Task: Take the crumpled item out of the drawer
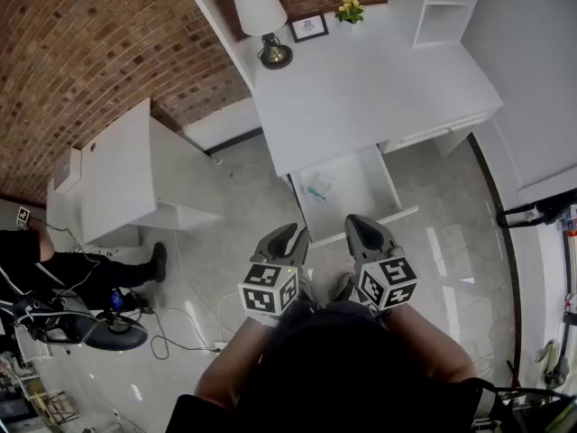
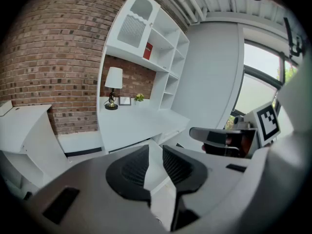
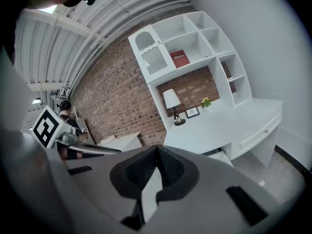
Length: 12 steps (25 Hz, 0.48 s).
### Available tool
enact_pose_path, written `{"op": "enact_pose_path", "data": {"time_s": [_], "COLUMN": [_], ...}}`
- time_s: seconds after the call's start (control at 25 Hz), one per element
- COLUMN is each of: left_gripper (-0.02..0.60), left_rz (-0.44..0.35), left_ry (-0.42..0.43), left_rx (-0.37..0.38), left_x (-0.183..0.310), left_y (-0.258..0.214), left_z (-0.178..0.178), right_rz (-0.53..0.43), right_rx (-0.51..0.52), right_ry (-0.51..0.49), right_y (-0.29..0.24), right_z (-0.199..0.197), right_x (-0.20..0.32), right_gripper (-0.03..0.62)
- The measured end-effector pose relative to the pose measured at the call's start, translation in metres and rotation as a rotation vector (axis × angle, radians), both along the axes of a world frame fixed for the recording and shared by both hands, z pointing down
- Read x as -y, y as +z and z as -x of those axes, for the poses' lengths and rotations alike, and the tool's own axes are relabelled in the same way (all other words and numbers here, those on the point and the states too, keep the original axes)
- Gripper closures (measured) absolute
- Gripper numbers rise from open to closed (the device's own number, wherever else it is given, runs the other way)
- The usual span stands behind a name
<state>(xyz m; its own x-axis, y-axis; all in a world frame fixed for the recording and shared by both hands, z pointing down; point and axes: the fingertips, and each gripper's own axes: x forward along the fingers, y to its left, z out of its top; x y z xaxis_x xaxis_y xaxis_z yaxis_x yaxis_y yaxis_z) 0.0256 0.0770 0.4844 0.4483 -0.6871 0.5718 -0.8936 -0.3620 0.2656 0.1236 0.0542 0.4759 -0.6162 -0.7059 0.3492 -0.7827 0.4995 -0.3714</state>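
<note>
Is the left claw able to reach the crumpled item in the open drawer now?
Probably yes: the drawer stands open, the crumpled item lies uncovered inside, and nothing stands between it and the left claw.

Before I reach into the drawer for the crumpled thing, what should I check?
1. Drawer open: ok.
2. Crumpled item in plain sight in the drawer, nothing on top: ok.
3. Left gripper jaws apart and empty: ok.
4. Right gripper ready to grab: not ok, jaws shut, empty.
5. A gripper at the item: not ok, both are short of it.
6. Item free to lift: cannot tell.
</note>
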Motion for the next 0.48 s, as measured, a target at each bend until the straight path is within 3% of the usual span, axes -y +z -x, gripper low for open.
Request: {"op": "enact_pose_path", "data": {"time_s": [0.48], "left_gripper": [0.518], "left_rz": [-0.031], "left_ry": [-0.006], "left_rx": [-0.069], "left_x": [-0.002], "left_y": [0.019], "left_z": [0.055], "right_rz": [0.059], "right_rx": [-0.093], "right_ry": [0.043], "right_y": [0.026], "right_z": [0.038], "right_x": [-0.02], "right_gripper": [0.594]}}
